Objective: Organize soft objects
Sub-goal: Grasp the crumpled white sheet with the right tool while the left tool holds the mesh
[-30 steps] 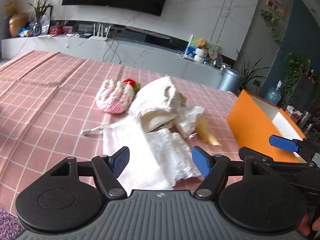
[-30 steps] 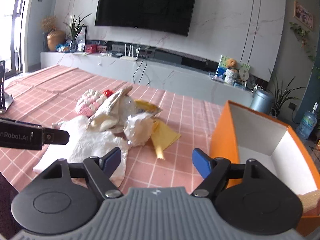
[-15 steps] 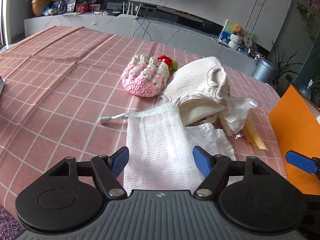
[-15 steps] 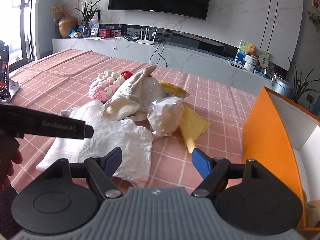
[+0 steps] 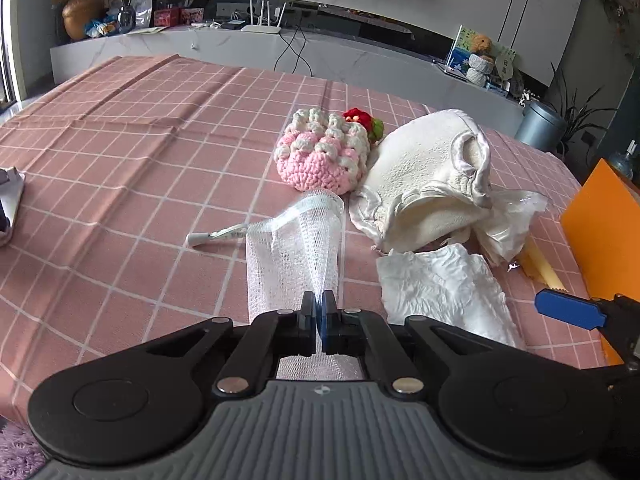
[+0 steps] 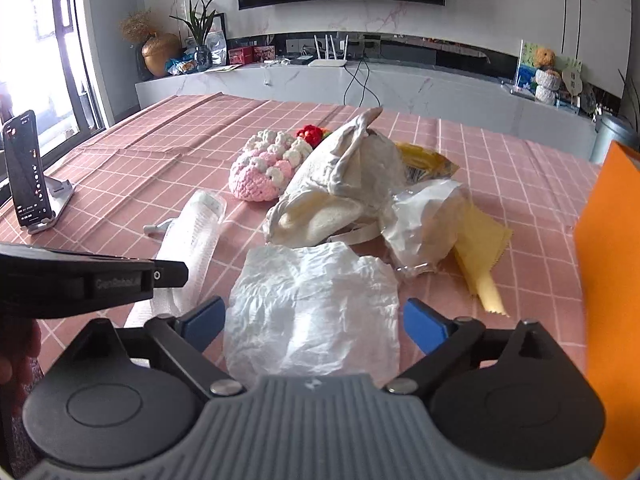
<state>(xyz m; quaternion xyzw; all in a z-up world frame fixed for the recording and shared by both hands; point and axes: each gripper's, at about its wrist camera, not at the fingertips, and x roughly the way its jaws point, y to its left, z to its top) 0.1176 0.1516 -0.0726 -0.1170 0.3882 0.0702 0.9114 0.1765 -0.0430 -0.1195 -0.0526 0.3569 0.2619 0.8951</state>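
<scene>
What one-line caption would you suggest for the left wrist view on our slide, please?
Left tongs shut on white mesh cloth, beside a pink crocheted piece on the checked tablecloth.

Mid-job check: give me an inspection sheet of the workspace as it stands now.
Surface: pink checked cloth, creased.
Job's things: mesh cloth, crumpled tissue, cream pouch, crochet piece, yellow cloth; orange box at right.
Clutter: phone on stand.
Grippers: left gripper just closed, pinching mesh cloth; right gripper opened wider, straddling tissue.
Cables: cords hang from shelf.
Surroundings: TV, plants, bin.
</scene>
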